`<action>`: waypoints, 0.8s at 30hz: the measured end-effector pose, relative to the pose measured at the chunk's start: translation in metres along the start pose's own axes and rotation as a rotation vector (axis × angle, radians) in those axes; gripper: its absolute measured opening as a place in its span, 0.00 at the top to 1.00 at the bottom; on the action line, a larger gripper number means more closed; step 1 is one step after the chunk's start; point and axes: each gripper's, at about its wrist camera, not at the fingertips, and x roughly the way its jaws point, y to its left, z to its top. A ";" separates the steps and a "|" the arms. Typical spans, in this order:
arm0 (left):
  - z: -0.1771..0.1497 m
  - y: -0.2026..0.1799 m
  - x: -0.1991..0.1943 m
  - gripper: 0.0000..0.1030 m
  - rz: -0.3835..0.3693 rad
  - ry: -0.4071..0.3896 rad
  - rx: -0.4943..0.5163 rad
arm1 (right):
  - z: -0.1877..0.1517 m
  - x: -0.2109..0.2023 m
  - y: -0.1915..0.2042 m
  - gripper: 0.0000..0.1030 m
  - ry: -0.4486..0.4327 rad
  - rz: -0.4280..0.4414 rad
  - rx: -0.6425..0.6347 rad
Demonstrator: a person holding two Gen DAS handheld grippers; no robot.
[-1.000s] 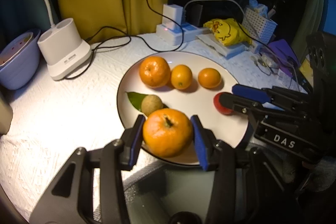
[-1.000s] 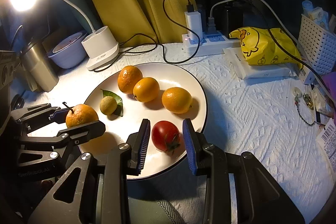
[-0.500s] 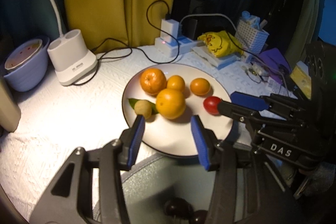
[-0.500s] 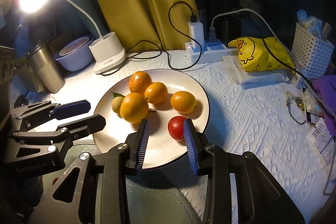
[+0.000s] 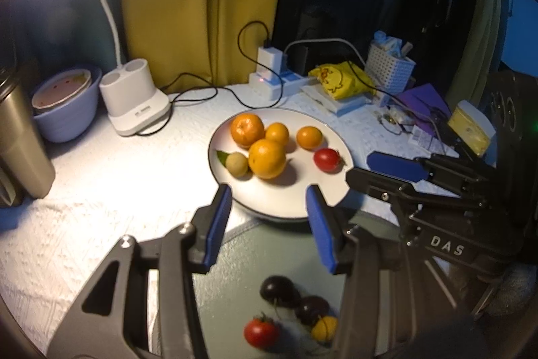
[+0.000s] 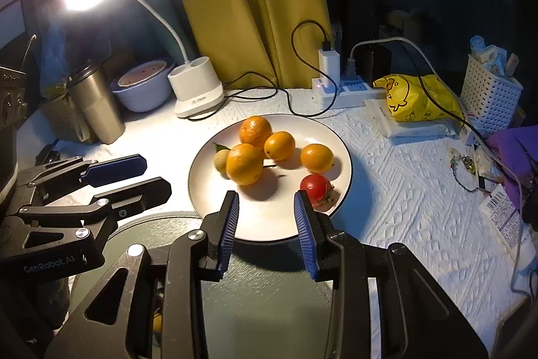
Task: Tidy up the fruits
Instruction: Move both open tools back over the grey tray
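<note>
- White tablecloth [image 6: 386,190] is covering the whole surface, lit by a desk lamp [image 6: 198,90] at the back left.
- White plate [image 5: 333,190] is sitting mid-table; a grey-green dish [image 5: 235,291] is lying just in front of it, under both grippers.
- Left gripper [image 5: 269,217] is hovering over the plate's near rim, jaws parted to a moderate gap, holding nothing.
- Right gripper [image 6: 267,224] is hovering over the same near rim, jaws parted a bit narrower, also holding nothing; the red tomato [image 6: 316,187] is sitting just beyond its right finger, apart from it.
- Four orange citrus are sitting on the plate: the big one [image 5: 267,158] is touching the small greenish fruit [image 5: 236,164].
- Grey-green dish is holding two dark fruits [image 5: 279,291], a small red tomato [image 5: 260,332] and a yellow one [image 5: 324,327].
</note>
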 end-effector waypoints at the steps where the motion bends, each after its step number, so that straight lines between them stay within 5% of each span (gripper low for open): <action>1: -0.002 0.000 -0.003 0.54 0.000 -0.002 -0.001 | -0.001 -0.002 0.002 0.65 -0.001 -0.002 -0.002; 24: -0.059 0.021 -0.048 0.54 0.003 -0.001 -0.056 | -0.042 -0.026 0.052 0.65 0.039 0.002 -0.034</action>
